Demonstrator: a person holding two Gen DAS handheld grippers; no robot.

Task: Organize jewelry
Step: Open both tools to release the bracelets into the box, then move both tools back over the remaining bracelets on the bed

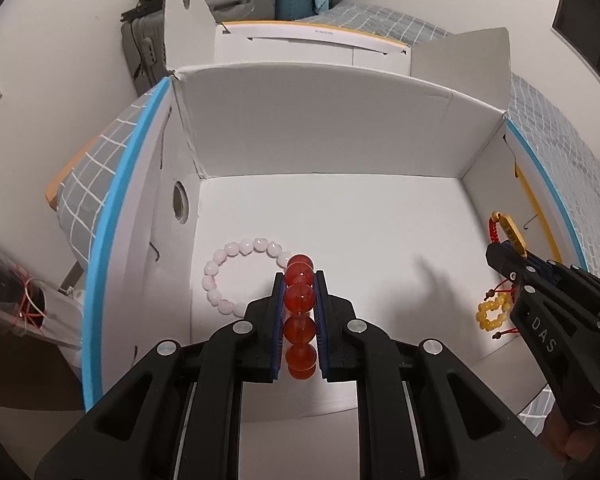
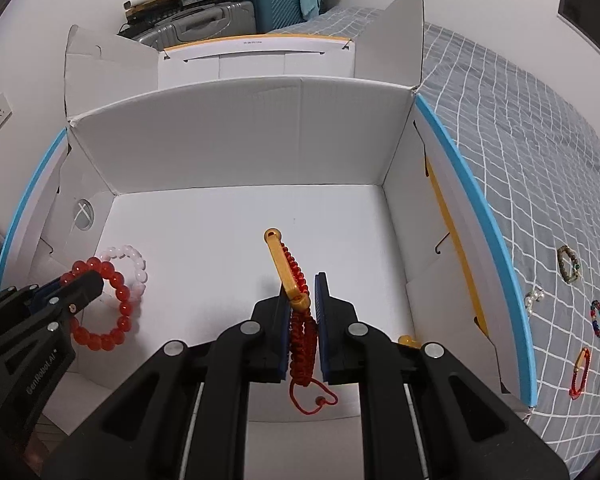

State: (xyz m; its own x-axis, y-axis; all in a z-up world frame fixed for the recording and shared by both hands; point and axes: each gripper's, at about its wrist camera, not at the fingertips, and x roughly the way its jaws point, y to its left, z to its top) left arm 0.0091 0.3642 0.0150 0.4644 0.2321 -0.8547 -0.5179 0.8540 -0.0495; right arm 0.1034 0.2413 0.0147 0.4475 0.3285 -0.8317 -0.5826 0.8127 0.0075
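My left gripper (image 1: 299, 280) is shut on a red bead bracelet (image 1: 300, 298) and holds it inside the open white box (image 1: 320, 128), over its left part; it also shows in the right wrist view (image 2: 100, 304). A pink bead bracelet (image 1: 224, 268) lies on the box floor beside it. My right gripper (image 2: 304, 284) is shut on a red cord bracelet with a gold bar (image 2: 288, 272), held above the box's right part. A yellow bead bracelet (image 1: 494, 312) lies below it on the box floor.
Several more bracelets lie on the grey checked bedspread right of the box: a dark one (image 2: 569, 265), a clear one (image 2: 534, 298), a multicoloured one (image 2: 598, 318) and a red-gold one (image 2: 580, 372). Suitcases (image 2: 276, 0) stand behind. The box has tall flaps.
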